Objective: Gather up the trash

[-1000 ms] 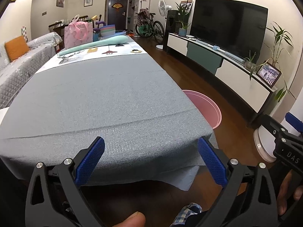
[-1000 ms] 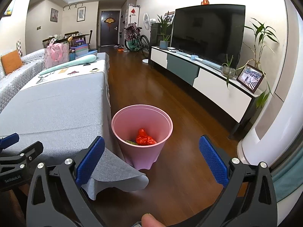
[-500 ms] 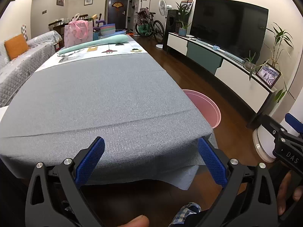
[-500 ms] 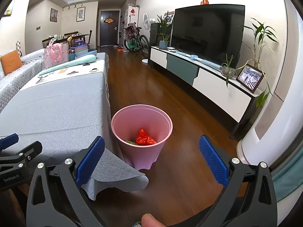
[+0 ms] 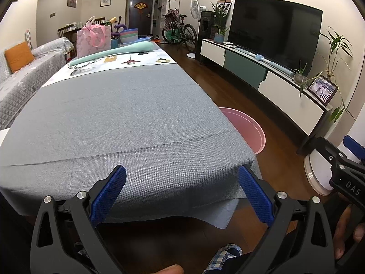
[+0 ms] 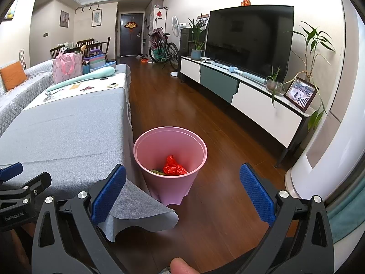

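- Both grippers hang empty with jaws spread wide: the left gripper [image 5: 181,196] faces along the grey tabletop [image 5: 118,118], the right gripper [image 6: 182,194] looks down at the floor beside it.
- Straight ahead of the right gripper, and below it, stands the pink bin [image 6: 170,157], just beside the tabletop's corner; the right hand is nearer to it.
- Collected trash lies in the bin: a red crumpled wrapper [image 6: 173,166] and a greenish scrap next to it.
- Only the right wrist view shows the bin's contents; the left view catches just its rim [image 5: 248,125] past the cloth edge.
- No loose trash shows on the grey cloth, so the task looks near done.
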